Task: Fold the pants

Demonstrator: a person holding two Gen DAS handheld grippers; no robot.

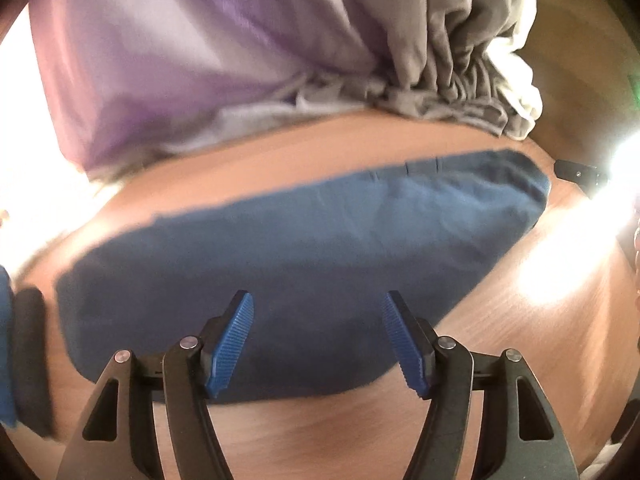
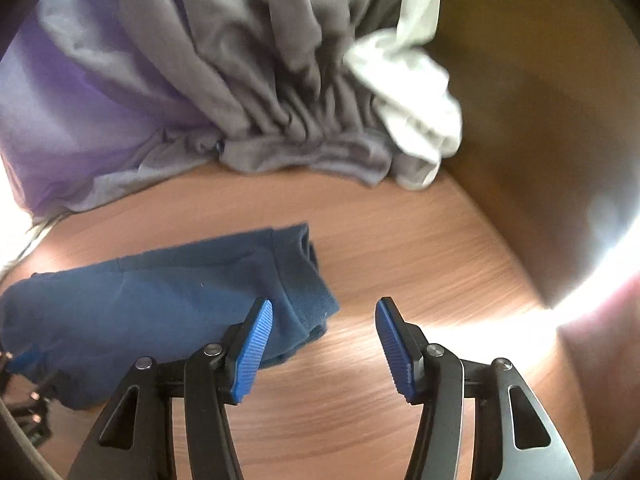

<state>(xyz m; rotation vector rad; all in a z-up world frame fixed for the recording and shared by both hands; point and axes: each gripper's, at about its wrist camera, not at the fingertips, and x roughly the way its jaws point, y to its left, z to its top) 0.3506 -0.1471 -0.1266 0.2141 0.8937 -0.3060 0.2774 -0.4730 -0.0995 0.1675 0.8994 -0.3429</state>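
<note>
I see folded blue pants [image 1: 288,264] flat on surface [image 2: 400,248]; left hand-held gripper [image 1: 318,340] and right hand-held gripper [image 2: 324,344] both parted, holding nothing.

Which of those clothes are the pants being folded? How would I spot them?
Start at the wooden table. A loose heap of purple, grey and white laundry sits along its far edge. Nearer, lying apart from that heap, are the blue pants: the only dark blue item, and the only one folded flat into a compact bundle.
</note>
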